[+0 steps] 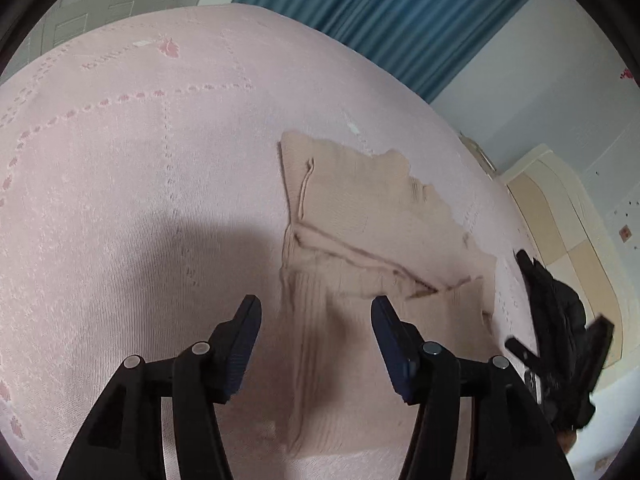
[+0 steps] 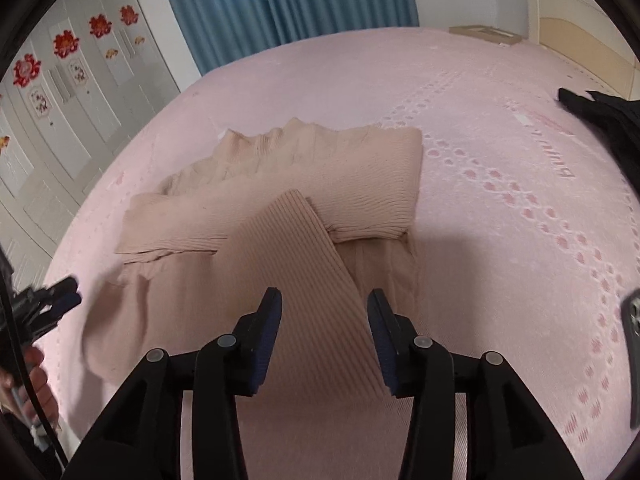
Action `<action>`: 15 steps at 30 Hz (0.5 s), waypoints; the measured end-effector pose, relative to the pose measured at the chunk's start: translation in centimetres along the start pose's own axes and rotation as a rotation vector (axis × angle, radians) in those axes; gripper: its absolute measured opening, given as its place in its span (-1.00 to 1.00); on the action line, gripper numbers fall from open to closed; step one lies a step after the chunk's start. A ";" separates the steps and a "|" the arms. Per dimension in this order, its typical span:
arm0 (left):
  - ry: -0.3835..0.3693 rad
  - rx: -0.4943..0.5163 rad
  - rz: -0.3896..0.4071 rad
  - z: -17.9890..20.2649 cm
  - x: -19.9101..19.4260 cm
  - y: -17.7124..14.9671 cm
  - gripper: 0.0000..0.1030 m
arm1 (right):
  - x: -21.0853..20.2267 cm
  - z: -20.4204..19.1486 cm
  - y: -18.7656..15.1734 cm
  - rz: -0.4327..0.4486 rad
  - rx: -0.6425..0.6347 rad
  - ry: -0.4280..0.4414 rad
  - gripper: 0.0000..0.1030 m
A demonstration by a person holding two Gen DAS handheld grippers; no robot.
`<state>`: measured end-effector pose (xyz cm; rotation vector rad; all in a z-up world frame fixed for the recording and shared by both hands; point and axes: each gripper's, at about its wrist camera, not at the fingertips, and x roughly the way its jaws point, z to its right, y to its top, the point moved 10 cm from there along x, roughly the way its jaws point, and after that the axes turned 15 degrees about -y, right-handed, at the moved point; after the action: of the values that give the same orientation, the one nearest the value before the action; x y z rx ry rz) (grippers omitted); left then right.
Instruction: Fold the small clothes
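A beige ribbed knit sweater (image 1: 360, 208) lies partly folded on the pink bedspread (image 1: 140, 160). My left gripper (image 1: 316, 304) hovers open over its near ribbed part, with no cloth between the pads. In the right wrist view the sweater (image 2: 320, 168) has a sleeve (image 2: 288, 248) laid diagonally across its body. My right gripper (image 2: 324, 296) stands open just above that sleeve, gripping nothing. The left gripper (image 2: 70, 292) shows at the left edge, held by a hand (image 2: 40, 384). At the right of the left wrist view, the right gripper's blurred fingers (image 1: 600, 326) are visible.
A black garment (image 1: 556, 300) lies on the bed to the right of the sweater, also seen as the black garment (image 2: 604, 120). A phone (image 2: 632, 360) rests near it. Blue curtains (image 2: 280, 0), a wardrobe (image 2: 60, 120) and a headboard (image 1: 560, 220) surround the bed.
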<state>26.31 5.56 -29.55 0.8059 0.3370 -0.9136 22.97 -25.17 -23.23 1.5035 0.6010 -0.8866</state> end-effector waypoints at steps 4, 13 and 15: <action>0.005 0.016 -0.038 -0.7 0.9 -1.5 0.02 | 2.8 -0.1 0.2 -0.042 0.012 -0.012 -0.14; 0.021 0.083 -0.061 0.2 2.8 -0.5 -0.81 | 5.6 -0.5 0.4 -0.058 0.009 -0.020 -0.37; 0.023 0.087 -0.057 0.2 2.8 -0.1 -0.85 | 5.8 -1.0 0.4 -0.064 -0.007 -0.004 -0.63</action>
<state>27.82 3.79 -31.08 0.8910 0.3432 -0.9785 26.78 -25.00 -27.69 1.4831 0.6519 -0.9352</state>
